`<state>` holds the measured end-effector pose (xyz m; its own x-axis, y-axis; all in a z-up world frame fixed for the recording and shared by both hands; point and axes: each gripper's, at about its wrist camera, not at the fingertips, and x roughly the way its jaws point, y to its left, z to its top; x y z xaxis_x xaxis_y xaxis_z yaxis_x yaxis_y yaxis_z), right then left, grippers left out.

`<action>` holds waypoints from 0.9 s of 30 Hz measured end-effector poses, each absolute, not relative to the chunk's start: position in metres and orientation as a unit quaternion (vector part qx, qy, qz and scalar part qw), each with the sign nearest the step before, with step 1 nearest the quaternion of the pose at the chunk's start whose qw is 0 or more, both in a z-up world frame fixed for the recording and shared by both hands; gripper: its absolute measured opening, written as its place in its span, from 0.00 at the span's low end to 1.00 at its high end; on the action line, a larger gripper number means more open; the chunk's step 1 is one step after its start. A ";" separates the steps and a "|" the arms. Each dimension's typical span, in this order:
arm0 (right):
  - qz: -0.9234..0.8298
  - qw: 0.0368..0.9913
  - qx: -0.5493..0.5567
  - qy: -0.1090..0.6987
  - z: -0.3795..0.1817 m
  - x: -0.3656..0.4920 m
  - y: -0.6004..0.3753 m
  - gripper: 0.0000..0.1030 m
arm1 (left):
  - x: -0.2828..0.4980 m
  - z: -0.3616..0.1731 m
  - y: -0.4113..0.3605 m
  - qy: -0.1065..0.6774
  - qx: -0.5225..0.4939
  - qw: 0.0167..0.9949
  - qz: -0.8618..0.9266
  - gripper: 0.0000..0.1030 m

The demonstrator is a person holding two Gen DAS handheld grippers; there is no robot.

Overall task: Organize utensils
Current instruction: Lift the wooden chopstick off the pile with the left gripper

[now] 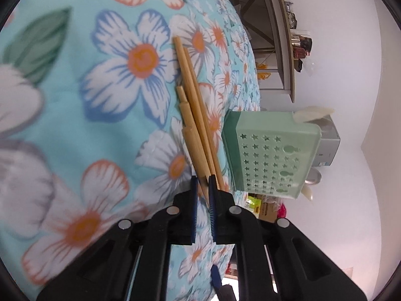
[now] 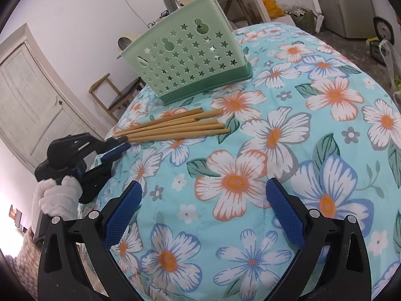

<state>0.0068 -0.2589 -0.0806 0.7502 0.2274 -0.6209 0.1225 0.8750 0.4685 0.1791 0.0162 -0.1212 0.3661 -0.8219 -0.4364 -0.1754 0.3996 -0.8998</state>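
Left wrist view: the left gripper (image 1: pixel 202 179) has its jaws nearly closed, pinching the near tips of the chopsticks (image 1: pixel 194 115), though how many of the bundle it actually has I cannot tell. The sticks run straight out ahead of the jaws along the gripper's own line, thick ends pointing away, on the floral cloth (image 1: pixel 75 100). The green holder (image 1: pixel 270 155) stands just right of the sticks, ahead of the jaws. Right wrist view: the right gripper (image 2: pixel 204 213) hangs wide open and empty, with chopsticks (image 2: pixel 175 125) lying crosswise well ahead of it, thin ends toward the left gripper (image 2: pixel 120 141), which is plainly the nearer one. The holder (image 2: pixel 190 57) stands just beyond them.
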 end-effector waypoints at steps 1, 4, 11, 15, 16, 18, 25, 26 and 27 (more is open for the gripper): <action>0.029 0.902 0.248 0.352 -0.081 0.007 -0.259 0.92 | 0.175 -0.117 0.020 0.505 -0.480 0.675 -0.243 0.07; 0.029 0.903 0.244 0.353 -0.081 0.007 -0.258 0.92 | 0.165 -0.098 0.031 0.482 -0.447 0.711 -0.250 0.08; 0.031 0.903 0.238 0.356 -0.081 0.007 -0.257 0.92 | 0.127 -0.012 0.035 0.363 -0.273 0.844 -0.284 0.08; 0.030 0.903 0.243 0.354 -0.081 0.007 -0.259 0.92 | 0.096 0.033 0.014 0.289 -0.136 0.897 -0.306 0.07; 0.029 0.903 0.243 0.354 -0.082 0.006 -0.259 0.92 | 0.093 0.037 0.008 0.283 -0.117 0.900 -0.309 0.07; 0.027 0.903 0.241 0.354 -0.082 0.006 -0.258 0.92 | 0.085 0.039 -0.005 0.276 -0.080 0.903 -0.319 0.07; 0.031 0.903 0.242 0.354 -0.081 0.005 -0.259 0.92 | 0.083 0.033 -0.032 0.283 -0.055 0.894 -0.344 0.07; 0.031 0.903 0.240 0.355 -0.081 0.005 -0.259 0.92 | 0.083 0.035 -0.034 0.280 -0.054 0.894 -0.346 0.07; 0.031 0.903 0.239 0.355 -0.081 0.005 -0.259 0.92 | 0.083 0.037 -0.036 0.277 -0.053 0.895 -0.347 0.07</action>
<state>0.0047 -0.2589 -0.0814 0.7467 0.2262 -0.6255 0.1129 0.8837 0.4542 0.0830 -0.0361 0.0369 0.6063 -0.6503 -0.4577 0.5911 0.7536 -0.2876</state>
